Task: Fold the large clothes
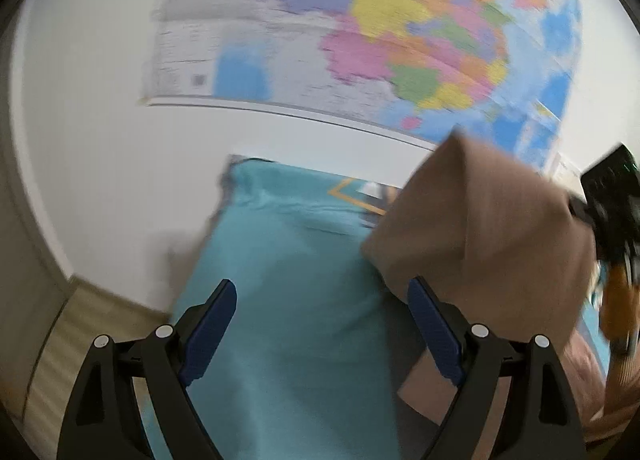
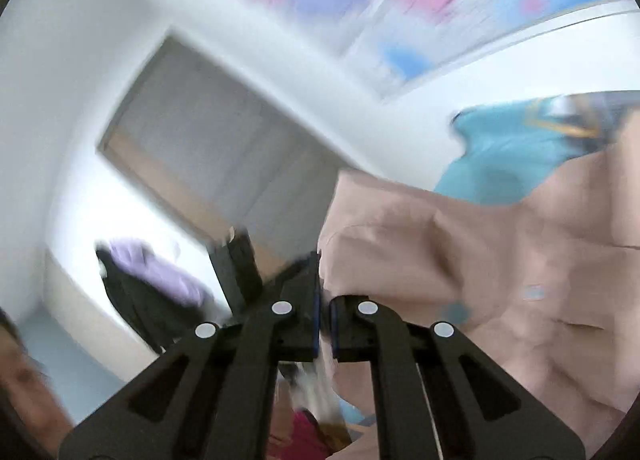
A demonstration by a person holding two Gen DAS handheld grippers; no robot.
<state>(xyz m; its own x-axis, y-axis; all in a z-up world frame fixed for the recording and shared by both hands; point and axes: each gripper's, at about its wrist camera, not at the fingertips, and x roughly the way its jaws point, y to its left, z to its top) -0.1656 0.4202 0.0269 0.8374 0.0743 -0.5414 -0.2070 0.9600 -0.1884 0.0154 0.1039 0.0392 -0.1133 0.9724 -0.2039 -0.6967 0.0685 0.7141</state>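
- The tan garment (image 1: 480, 227), soft and matte, hangs raised at the right of the left wrist view, over a teal sheet (image 1: 288, 280); we also see a wall map (image 1: 380, 39) and the right gripper (image 1: 612, 211), blurred
- Our left gripper (image 1: 320, 300) points forward with fingers spread wide, holding nothing
- In the right wrist view the garment (image 2: 500, 260) fills the right side in loose folds
- Our right gripper (image 2: 324, 292) is tilted, its jaws pinching the garment's edge
- Only here we see a grey door (image 2: 224, 155) and a lilac cloth (image 2: 156, 268)
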